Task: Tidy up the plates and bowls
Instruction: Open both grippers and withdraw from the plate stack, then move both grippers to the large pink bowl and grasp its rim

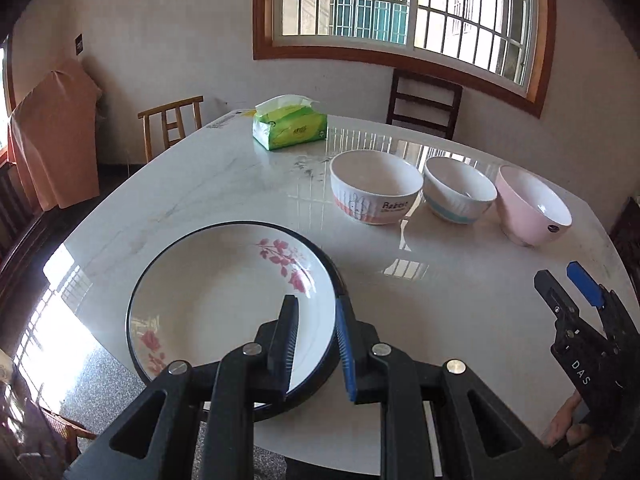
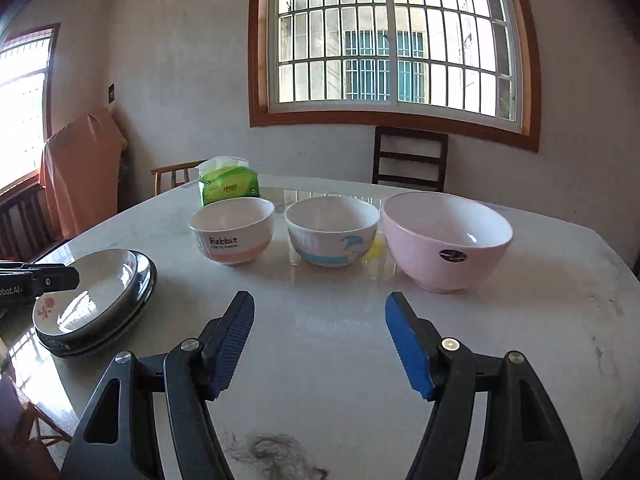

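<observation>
Now my left gripper (image 1: pixel 316 312) pinches the flowered plate's (image 1: pixel 224 296) rim, lower centre, while my right gripper (image 2: pixel 320 312), wide open and empty, faces the pink bowl (image 2: pixel 448 240) up-right, nearest.

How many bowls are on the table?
3, in a row: the Rabbit bowl on the left, the blue-banded bowl in the middle, the pink bowl on the right. None looks hidden.

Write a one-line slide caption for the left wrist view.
Left tongs straddle flowered plate's rim; three bowls wait beyond.
</observation>
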Action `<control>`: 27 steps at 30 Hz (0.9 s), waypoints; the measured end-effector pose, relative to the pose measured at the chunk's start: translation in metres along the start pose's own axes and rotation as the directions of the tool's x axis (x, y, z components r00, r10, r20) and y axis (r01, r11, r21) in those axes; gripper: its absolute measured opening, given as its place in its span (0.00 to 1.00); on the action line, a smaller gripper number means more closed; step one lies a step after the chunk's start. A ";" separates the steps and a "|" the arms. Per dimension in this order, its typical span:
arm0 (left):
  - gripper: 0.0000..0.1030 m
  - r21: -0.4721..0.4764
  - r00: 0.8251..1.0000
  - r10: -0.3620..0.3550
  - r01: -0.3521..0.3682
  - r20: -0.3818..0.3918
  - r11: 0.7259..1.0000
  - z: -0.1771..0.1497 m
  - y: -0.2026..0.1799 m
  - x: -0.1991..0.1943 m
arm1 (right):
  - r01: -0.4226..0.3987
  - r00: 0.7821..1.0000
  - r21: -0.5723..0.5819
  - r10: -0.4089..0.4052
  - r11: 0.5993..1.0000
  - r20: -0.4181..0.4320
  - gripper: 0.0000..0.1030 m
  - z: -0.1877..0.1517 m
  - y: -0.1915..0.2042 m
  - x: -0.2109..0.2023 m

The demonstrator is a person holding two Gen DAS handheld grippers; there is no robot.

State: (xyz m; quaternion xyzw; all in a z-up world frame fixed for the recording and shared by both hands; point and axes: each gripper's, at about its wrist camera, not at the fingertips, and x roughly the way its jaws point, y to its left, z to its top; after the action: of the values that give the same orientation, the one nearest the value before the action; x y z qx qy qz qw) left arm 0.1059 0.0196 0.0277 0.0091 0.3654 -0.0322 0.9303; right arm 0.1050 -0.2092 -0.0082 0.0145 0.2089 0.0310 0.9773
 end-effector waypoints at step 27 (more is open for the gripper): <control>0.19 0.328 1.000 0.017 -0.018 0.007 0.944 0.005 -0.189 0.033 | 0.041 0.998 0.402 -0.022 0.915 -0.051 0.89 -0.024 -0.165 -0.009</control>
State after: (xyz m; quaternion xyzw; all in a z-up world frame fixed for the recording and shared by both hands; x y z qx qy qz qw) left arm 0.1204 -0.1708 0.0102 0.1669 0.3528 -0.0843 0.9168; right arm 0.0964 -0.3739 -0.0332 0.2114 0.2332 -0.0282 0.9488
